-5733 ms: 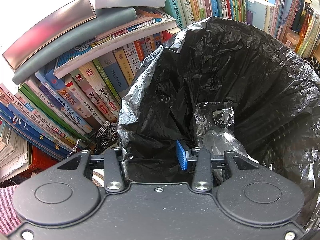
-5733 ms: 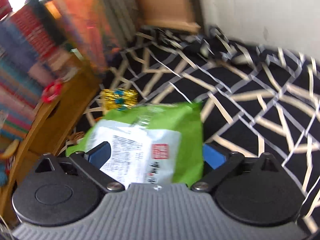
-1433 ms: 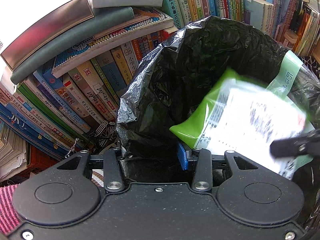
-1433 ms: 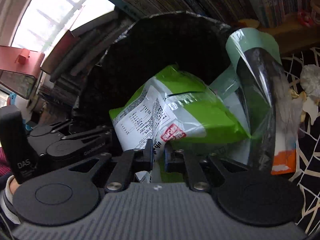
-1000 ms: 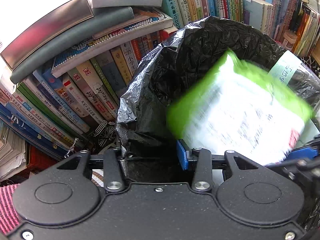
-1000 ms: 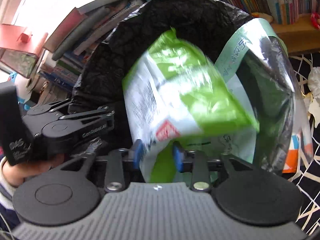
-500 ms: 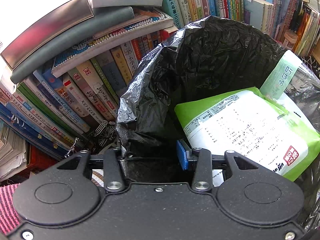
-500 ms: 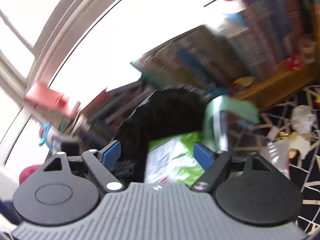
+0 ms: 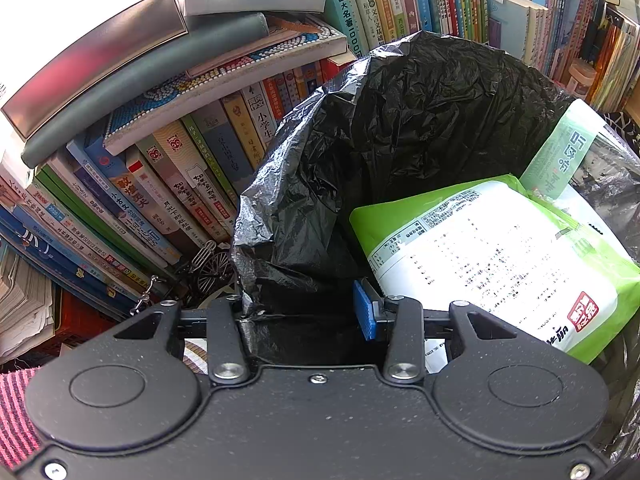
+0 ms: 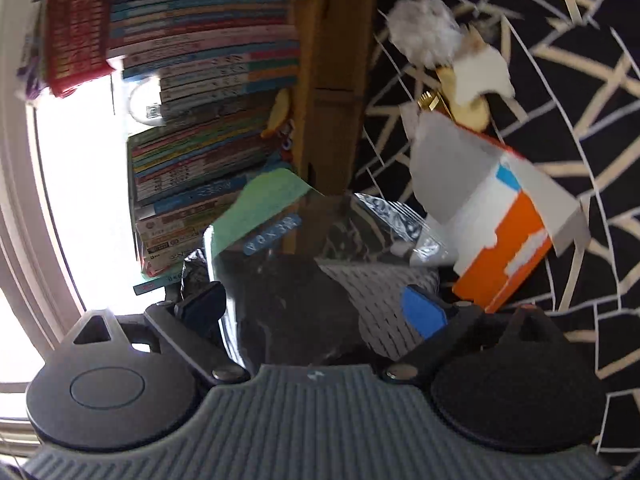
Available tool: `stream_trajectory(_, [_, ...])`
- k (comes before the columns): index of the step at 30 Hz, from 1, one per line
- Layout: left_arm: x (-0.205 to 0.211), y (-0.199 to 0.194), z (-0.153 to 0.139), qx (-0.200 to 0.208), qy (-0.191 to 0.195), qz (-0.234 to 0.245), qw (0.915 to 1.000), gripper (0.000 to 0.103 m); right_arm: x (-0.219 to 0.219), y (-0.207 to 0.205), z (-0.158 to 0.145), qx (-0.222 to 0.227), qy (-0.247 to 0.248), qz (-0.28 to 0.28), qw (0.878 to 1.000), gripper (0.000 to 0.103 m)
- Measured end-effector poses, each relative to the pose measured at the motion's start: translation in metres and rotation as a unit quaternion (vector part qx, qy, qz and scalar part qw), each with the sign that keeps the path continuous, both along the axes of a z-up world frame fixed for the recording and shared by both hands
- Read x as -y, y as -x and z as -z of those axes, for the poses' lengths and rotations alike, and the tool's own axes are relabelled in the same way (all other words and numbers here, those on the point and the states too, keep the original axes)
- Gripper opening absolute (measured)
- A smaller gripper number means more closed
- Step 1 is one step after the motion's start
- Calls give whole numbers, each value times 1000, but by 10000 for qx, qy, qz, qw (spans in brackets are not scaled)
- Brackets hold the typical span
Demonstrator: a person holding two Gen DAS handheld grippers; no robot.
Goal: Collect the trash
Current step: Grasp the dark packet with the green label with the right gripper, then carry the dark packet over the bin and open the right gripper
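Left wrist view. Black trash bag (image 9: 420,128): mouth held wide, landmark for this entry. Left claw (image 9: 304,312): clenched on the bag's near rim, plastic bunched between its fingers. Green snack packet (image 9: 492,256): lies inside the bag, against the right wall, printed side up; a second ago it was in mid-fall, now it is at rest. Pale green wrapper (image 9: 560,152): stands behind the packet, against the bag's far right rim. Books (image 9: 168,176): stacked and leaning left of and behind the bag.

Right wrist view. Right claw (image 10: 316,308): released, fingers spread, nothing between them; it has swung away from the bag's mouth toward the floor. Orange-and-white carton (image 10: 504,232): on the patterned rug (image 10: 580,80), just right of the bag's rim. Crumpled white tissue (image 10: 424,30) and paper scraps (image 10: 480,72): beyond the carton.

Judgement: one item deposited; the carton looks the likeliest next pick.
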State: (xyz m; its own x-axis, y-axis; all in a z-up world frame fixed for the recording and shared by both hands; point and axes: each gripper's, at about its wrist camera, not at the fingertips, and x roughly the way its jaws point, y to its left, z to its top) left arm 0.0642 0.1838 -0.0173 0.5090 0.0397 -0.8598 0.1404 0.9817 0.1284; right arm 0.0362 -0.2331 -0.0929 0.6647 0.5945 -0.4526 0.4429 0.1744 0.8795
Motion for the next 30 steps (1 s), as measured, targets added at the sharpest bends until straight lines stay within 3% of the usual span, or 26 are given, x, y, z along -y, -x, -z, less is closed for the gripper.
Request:
stream_trajectory(5, [-2,0,0,-2,-8,-5,10000,39,-16,-2,18,137,-672,-13,9976,99])
stream_trajectory(8, [-2,-1,0,-2,-9,-2,10000,39,-19,-1,12,382,-700,168,9967,96])
stream_trajectory(11, [-1,0,0,-2,-11,-4,10000,39,-12,2,-5,671,-345,446,9962,68])
stream_trajectory(13, [-1,-1,0,0,-13,-3,10000,39,-11,2,-20,825,82,478,9954,36])
stream_trajectory(15, [-2,-1,0,-1,-8,-3,10000,39,-12,3,-37,1036,516,473,9922,20])
stream_trajectory(16, [-2,-1,0,-2,-7,-4,10000,39,-13,3,-45,1165,709,443,9897,17])
stream_trajectory(21, [-1,-1,1,-3,-1,-2,10000,39,-33,4,-85,1829,1467,-1,9721,8])
stream_trajectory(25, [-1,-1,1,-3,-1,-1,10000,39,-65,-3,-107,2134,1968,-714,9543,7])
stream_trajectory(28, [-1,-1,1,0,-3,6,10000,39,-104,-20,-114,1860,2548,-1602,9353,7])
stream_trajectory(30, [-2,0,1,4,7,13,10000,39,-133,-30,-113,1513,3045,-2174,9150,7])
